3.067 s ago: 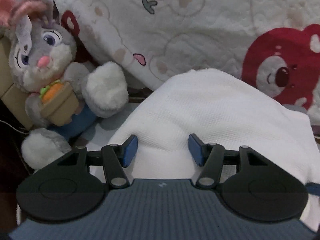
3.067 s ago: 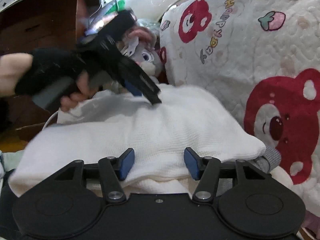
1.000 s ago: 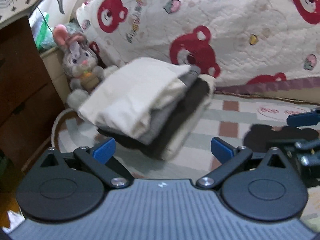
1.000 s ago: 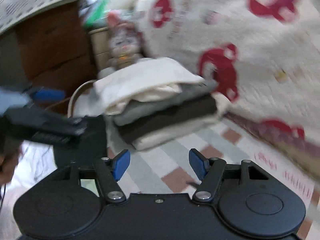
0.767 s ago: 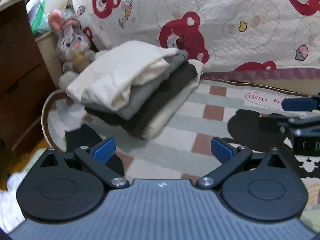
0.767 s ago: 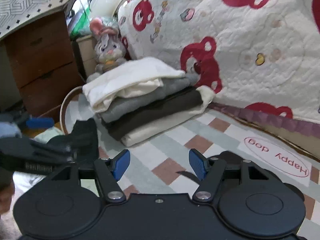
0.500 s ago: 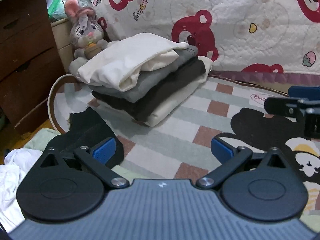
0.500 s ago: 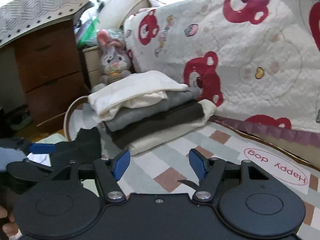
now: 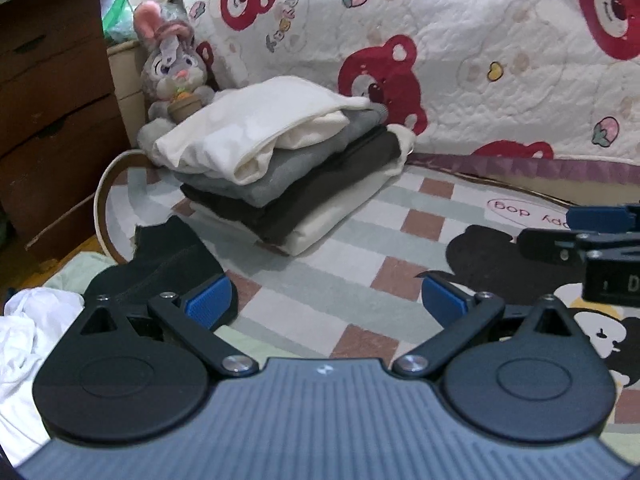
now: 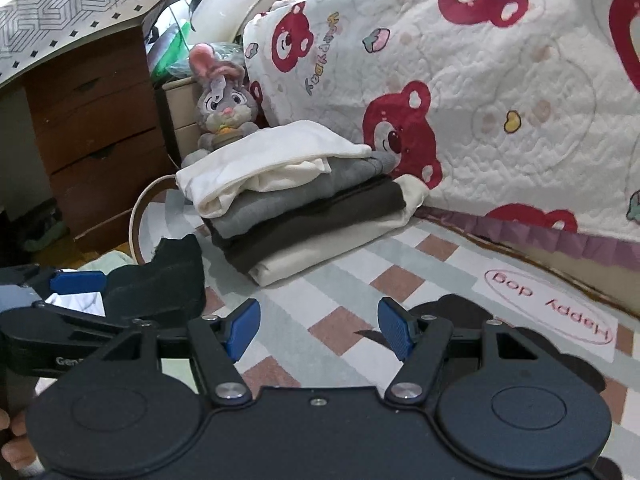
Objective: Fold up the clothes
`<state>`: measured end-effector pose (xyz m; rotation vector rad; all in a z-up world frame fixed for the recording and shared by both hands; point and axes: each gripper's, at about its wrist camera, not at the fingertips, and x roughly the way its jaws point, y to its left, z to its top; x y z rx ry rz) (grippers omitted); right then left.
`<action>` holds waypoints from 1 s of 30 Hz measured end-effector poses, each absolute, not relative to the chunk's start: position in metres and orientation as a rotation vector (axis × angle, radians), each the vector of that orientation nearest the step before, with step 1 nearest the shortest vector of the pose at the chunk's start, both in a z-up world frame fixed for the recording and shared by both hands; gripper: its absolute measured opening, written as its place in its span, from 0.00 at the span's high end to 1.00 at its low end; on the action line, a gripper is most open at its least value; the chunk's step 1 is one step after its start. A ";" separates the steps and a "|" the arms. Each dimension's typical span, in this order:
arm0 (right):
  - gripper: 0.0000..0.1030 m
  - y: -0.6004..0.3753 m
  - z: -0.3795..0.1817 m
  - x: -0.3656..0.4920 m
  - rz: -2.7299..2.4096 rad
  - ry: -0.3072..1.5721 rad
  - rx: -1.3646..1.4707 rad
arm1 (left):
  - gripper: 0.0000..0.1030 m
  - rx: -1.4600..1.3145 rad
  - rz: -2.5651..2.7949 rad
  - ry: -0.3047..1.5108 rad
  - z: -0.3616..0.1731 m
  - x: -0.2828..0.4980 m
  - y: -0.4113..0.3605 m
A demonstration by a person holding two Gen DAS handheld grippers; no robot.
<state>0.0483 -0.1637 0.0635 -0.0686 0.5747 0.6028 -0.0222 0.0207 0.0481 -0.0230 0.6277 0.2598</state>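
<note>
Lying crumpled at the near left edge of the checked rug (image 9: 304, 280), the black knit garment (image 9: 172, 256) looks like the next piece to fold, with a loose white cloth (image 9: 24, 328) bunched just beside it. Judging by its limp folds, it is soft and light, will sag wherever it is lifted, and will not slip much on the ribbed pads; pinching it at two corners or along one hem, one tool per side, should let it hang flat for spreading.

The left gripper (image 9: 326, 296) hovers low over the rug with its blue fingers spread wide and nothing between them, its left pad close above the black garment. The right gripper (image 10: 318, 330) is likewise parted, a little less widely, and empty.

Behind stands the finished stack of folded clothes (image 10: 296, 200), a cream piece on top of grey, dark brown and cream layers, against the bear-print quilt (image 10: 500, 100), with the grey plush rabbit (image 9: 172, 72) and the brown wooden drawers (image 9: 52, 112) to its left.

Three seconds back both tools were pressed up against the white top piece of the stack; now they have pulled well away, and the left one's fingers stand wider apart.
</note>
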 end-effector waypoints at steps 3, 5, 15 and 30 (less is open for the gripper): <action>0.32 -0.169 0.062 0.051 0.591 0.588 -0.042 | 0.00 -0.017 0.245 0.641 0.046 -0.020 0.017; 0.32 -0.172 0.061 0.053 0.585 0.600 -0.020 | 0.00 -0.027 0.246 0.646 0.045 -0.019 0.016; 0.31 -0.177 0.052 0.056 0.586 0.642 0.023 | 0.00 -0.053 0.259 0.674 0.040 -0.017 0.023; 0.31 -0.177 0.048 0.057 0.591 0.677 0.030 | 0.00 -0.050 0.249 0.709 0.036 -0.016 0.022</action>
